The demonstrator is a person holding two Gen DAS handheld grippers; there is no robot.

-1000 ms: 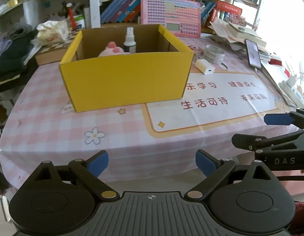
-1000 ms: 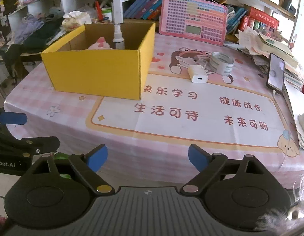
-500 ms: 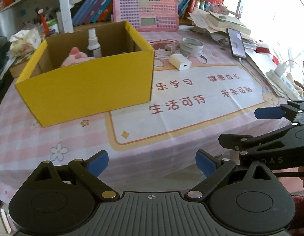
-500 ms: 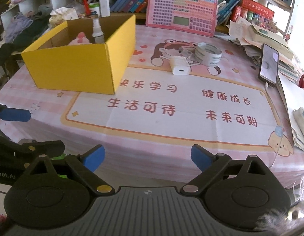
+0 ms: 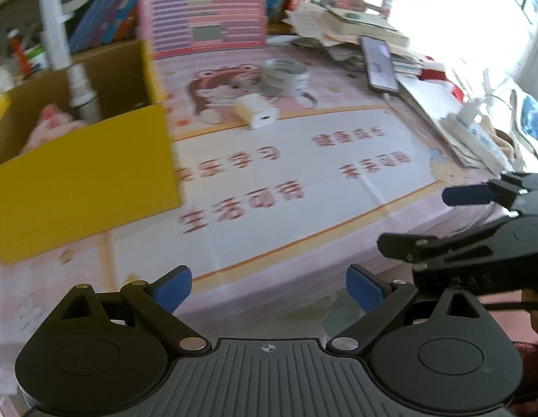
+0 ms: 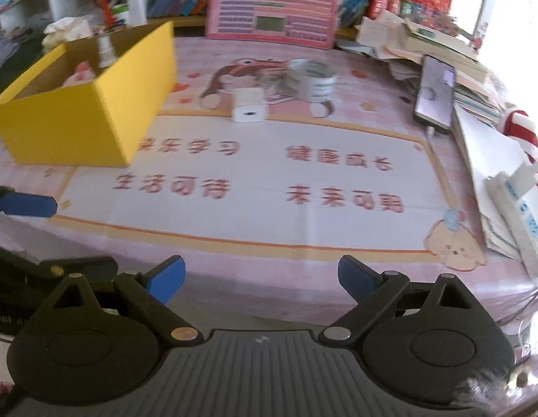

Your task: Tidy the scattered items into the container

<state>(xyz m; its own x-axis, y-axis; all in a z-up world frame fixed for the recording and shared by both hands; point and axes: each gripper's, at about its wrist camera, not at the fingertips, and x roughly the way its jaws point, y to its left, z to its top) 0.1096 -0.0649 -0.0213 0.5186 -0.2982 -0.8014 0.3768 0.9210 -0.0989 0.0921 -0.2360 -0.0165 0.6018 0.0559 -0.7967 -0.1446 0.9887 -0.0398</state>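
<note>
White square charger block [image 6: 249, 105] lies flat on the pink worktop [image 6: 255, 253], its port end facing the cameras, beside a tape roll [image 6: 312, 80]. Yellow cardboard box [image 6: 78, 128] stands left. Left tool [image 5: 268, 287] and right tool [image 6: 261, 278] are both spread, empty.

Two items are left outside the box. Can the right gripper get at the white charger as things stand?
Probably yes. The right gripper is open and empty, and bare mat lies between it and the white charger; the tape roll sits behind.
</note>
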